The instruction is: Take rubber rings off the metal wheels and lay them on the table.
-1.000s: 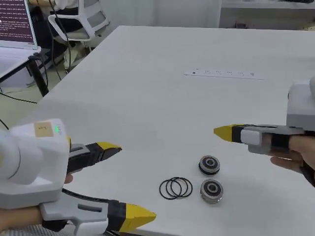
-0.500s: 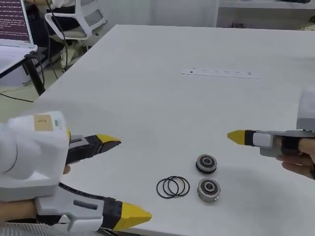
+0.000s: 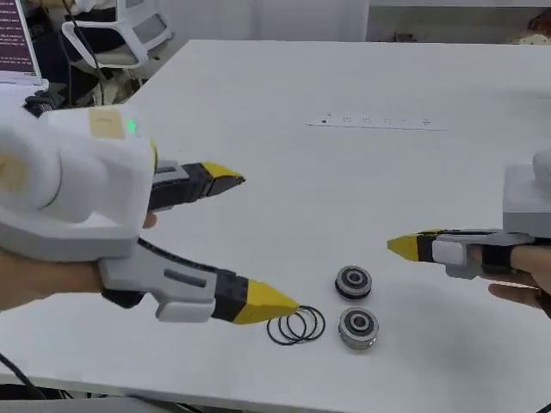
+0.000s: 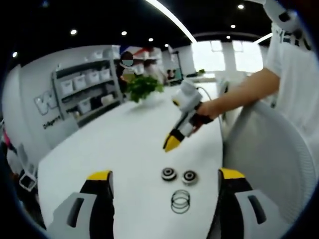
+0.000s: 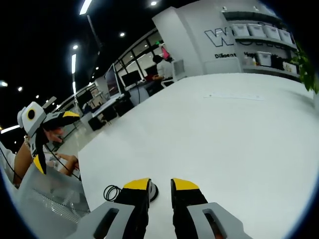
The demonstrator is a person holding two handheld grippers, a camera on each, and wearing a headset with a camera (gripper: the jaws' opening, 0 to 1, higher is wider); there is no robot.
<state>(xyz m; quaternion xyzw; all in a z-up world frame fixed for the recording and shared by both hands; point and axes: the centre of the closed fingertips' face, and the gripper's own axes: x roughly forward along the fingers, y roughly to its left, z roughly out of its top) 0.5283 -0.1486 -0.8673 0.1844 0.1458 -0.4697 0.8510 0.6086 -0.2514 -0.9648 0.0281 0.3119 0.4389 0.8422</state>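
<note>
Two metal wheels (image 3: 354,281) (image 3: 358,326) lie flat near the table's front edge, with three loose black rubber rings (image 3: 296,325) overlapping just left of them. My left gripper (image 3: 250,241) is open wide; its lower yellow tip hovers right beside the rings, its upper tip farther back. In the left gripper view the wheels (image 4: 169,174) (image 4: 189,177) and rings (image 4: 181,200) lie between the jaws, farther ahead. My right gripper (image 3: 400,246) is shut and holds nothing, a little right of and above the wheels. In the right gripper view (image 5: 160,183) a wheel (image 5: 152,191) peeks from behind the jaw, the rings (image 5: 112,192) beside it.
A white strip with small markings (image 3: 376,122) lies mid-table farther back. The white table (image 3: 258,103) stretches wide beyond the wheels; its front edge runs just below them. An office chair (image 3: 129,39) and a screen (image 3: 15,39) stand off the left side.
My left gripper has risen and moved forward and right, its lower tip now beside the rings. The right gripper has stayed near the wheels. The head camera has shifted.
</note>
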